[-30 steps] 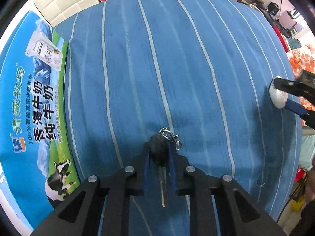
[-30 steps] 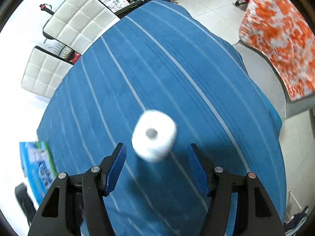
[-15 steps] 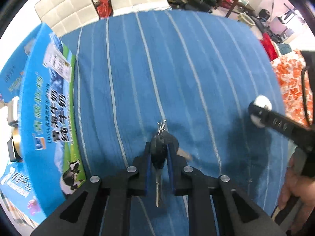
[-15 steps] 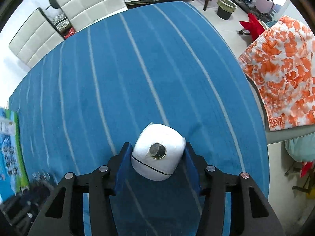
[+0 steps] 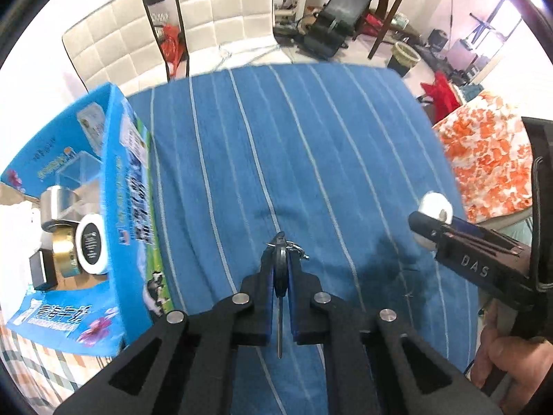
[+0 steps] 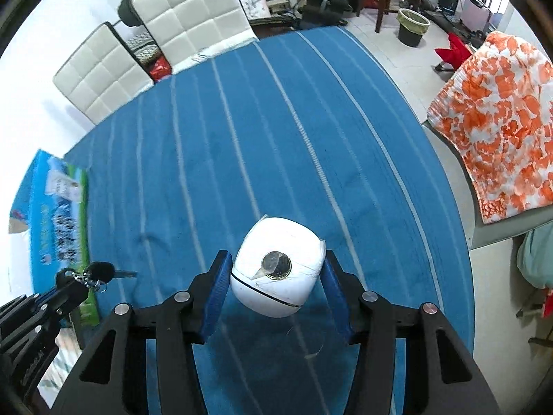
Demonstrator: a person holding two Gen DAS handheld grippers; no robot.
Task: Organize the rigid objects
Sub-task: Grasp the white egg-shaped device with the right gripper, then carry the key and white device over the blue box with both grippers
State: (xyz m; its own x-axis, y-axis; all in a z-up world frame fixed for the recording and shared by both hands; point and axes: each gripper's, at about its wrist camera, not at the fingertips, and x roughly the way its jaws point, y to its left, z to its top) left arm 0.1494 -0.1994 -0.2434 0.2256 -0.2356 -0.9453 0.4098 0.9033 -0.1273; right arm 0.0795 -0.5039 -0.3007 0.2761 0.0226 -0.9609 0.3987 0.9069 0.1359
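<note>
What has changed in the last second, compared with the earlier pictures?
The right gripper closed on the white round case, which a second ago lay free between its open fingers, and lifted it. The left gripper rose, bringing the open blue box into view. It holds the key as before; the blue striped cloth is unchanged.

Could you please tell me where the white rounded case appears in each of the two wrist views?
Left wrist view: the white rounded case sits at the right edge, held in the right tongs.
Right wrist view: it fills the lower centre, between the blue pads.
Shared landmark: the blue milk box on the striped cloth.
</note>
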